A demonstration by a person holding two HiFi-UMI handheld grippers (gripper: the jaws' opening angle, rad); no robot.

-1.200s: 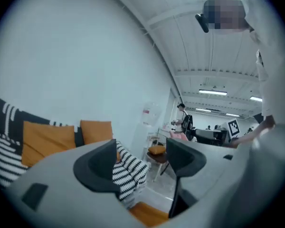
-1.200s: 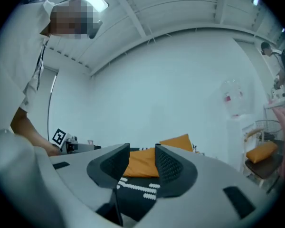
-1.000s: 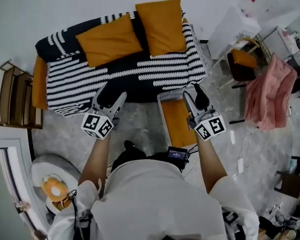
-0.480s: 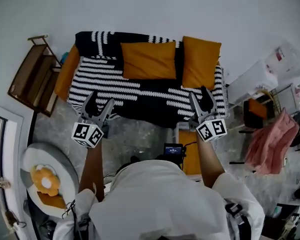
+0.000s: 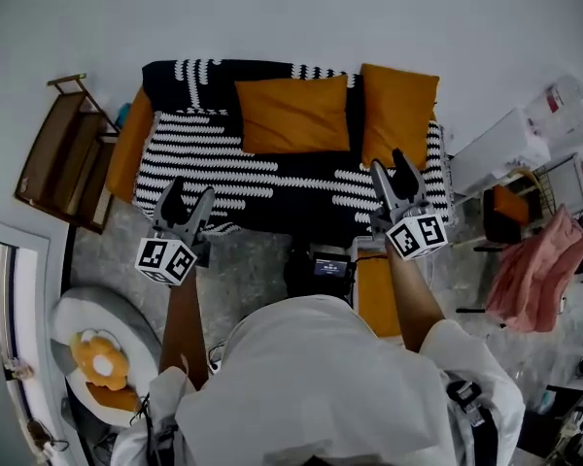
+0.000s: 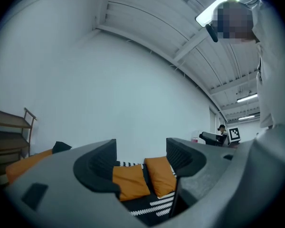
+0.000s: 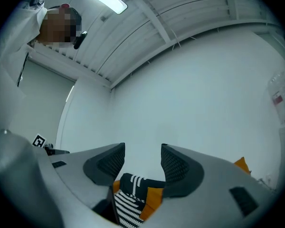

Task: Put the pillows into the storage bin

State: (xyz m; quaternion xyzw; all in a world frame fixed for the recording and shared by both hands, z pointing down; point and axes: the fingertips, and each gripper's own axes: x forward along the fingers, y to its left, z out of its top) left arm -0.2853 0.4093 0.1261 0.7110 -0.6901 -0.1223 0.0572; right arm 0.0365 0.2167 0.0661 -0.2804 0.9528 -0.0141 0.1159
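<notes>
Two orange pillows lean on the back of a sofa under a black-and-white striped blanket (image 5: 272,178): the left pillow (image 5: 291,115) lies wide, the right pillow (image 5: 398,115) stands tall. My left gripper (image 5: 188,192) is open and empty at the sofa's front left edge; in its own view both pillows (image 6: 128,182) show between the jaws (image 6: 141,156). My right gripper (image 5: 390,163) is open and empty over the seat just below the right pillow. Its own view (image 7: 142,160) shows blanket and an orange corner (image 7: 152,198). The storage bin (image 5: 377,299), orange inside, sits on the floor under my right forearm, mostly hidden.
A wooden rack (image 5: 63,153) stands left of the sofa. A round white cushion with an orange flower toy (image 5: 97,352) lies at lower left. White furniture (image 5: 496,149) and a chair with pink cloth (image 5: 534,270) stand at the right. A small device (image 5: 330,265) hangs on my chest.
The head view has swung so the sofa sits centred and level. Both grippers have moved forward to the sofa's front edge; the right one has left the bin and reached the seat.
</notes>
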